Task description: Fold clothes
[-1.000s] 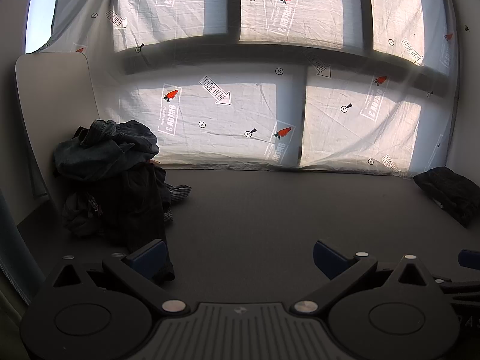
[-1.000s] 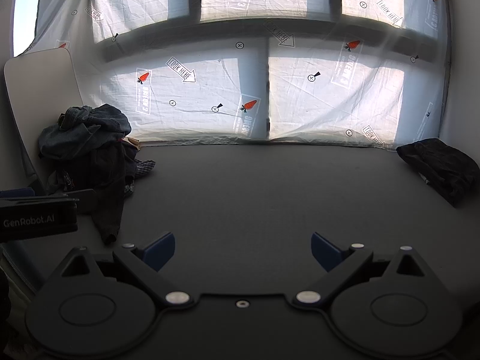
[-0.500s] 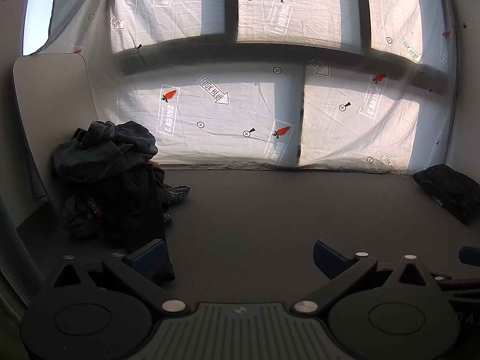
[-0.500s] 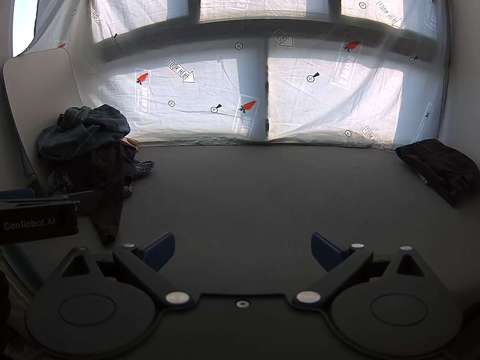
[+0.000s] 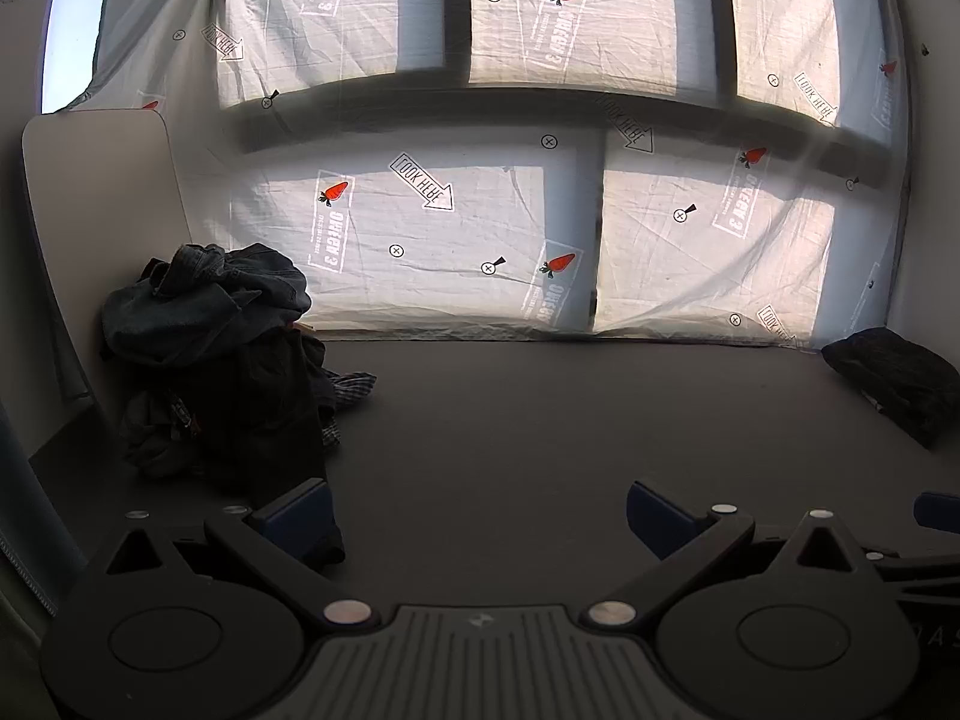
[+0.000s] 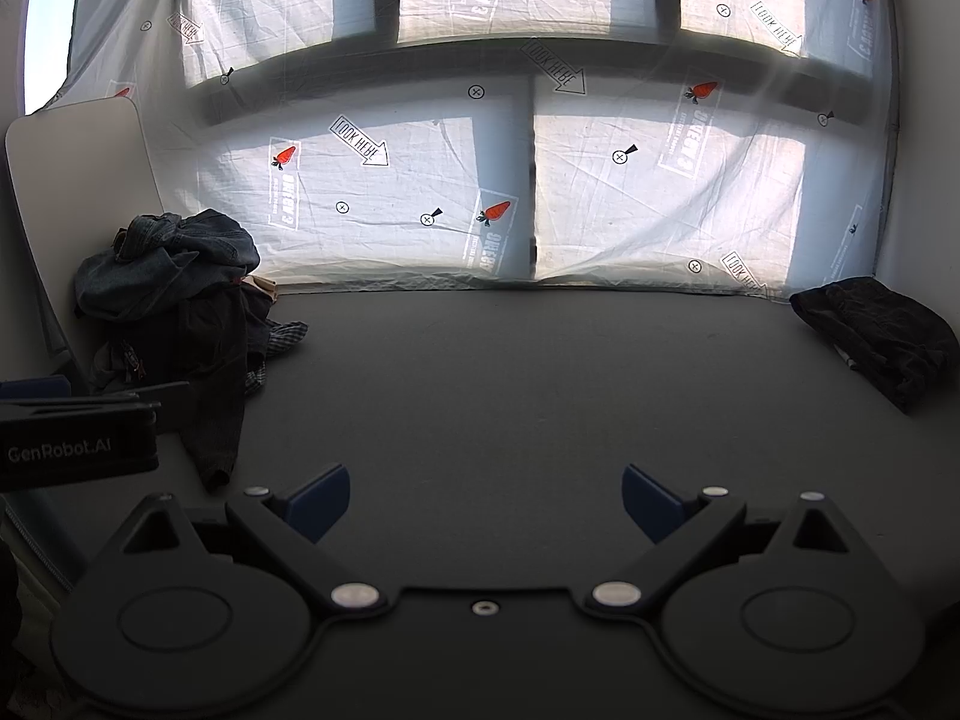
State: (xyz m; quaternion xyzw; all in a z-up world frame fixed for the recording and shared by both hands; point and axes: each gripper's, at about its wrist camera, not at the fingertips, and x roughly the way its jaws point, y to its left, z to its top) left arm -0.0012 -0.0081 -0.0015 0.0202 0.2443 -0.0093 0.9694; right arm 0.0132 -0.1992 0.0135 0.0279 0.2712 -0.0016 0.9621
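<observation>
We hold both grippers low over the near edge of the dark table [image 5: 540,420], side by side. Our left gripper [image 5: 477,516] has its fingers spread wide with nothing between them; the left finger sits just beside a dark garment trailing from the clothes pile [image 5: 222,360] at the far left corner. Our right gripper [image 6: 485,498] is likewise spread and holds nothing. A folded dark garment [image 6: 882,336] lies at the far right corner.

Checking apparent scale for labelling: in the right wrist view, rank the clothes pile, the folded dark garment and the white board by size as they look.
1. Clothes pile
2. White board, partly hidden by the pile, so unsure
3. Folded dark garment
</observation>
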